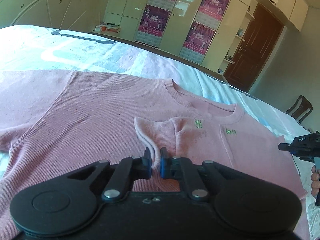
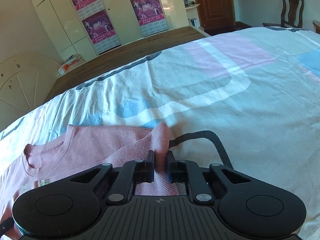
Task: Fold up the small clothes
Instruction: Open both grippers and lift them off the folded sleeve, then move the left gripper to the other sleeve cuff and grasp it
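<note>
The left hand-held gripper (image 1: pixel 155 161) is matte black: two round discs at its rear corners, paired link arms pinned with silver rivets, and blue pads (image 1: pixel 163 165) inside its fingers. The right hand-held gripper (image 2: pixel 161 164) has the same build, with a ribbed plate and a small crosshair mark between its discs. Seen from the left one, its side reads "DAS".

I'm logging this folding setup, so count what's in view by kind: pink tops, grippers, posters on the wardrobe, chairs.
Pink tops: 1, the pink sweater
Grippers: 2, left gripper and right gripper, each pinching the sweater
Posters: 4
Chairs: 1, wooden chair
Total: 8
</note>
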`<act>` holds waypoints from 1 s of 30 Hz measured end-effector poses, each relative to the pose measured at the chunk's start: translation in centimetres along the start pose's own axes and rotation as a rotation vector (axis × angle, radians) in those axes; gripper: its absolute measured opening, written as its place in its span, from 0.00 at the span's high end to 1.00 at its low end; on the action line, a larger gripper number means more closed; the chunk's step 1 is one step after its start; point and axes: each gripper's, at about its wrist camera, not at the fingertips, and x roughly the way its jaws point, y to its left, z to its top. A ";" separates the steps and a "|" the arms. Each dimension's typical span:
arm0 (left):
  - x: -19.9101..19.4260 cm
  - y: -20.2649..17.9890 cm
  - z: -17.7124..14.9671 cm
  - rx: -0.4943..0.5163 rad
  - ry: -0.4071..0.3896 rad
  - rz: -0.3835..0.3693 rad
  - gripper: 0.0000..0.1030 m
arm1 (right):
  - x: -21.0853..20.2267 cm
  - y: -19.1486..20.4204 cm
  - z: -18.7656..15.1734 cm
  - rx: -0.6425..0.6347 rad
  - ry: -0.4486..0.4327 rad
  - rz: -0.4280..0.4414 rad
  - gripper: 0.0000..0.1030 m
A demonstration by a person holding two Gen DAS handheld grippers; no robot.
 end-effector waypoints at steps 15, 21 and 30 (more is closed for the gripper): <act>-1.9 -1.6 0.0 0.129 -0.030 0.050 0.32 | -3.1 3.8 -2.5 -0.169 -0.096 -0.070 0.66; -2.3 0.8 0.2 0.046 0.075 0.078 0.39 | -2.5 5.0 -3.7 -0.172 -0.022 -0.091 0.65; -7.3 9.3 0.8 -0.128 0.094 0.162 0.34 | -4.7 14.1 -8.3 -0.287 0.029 0.128 0.61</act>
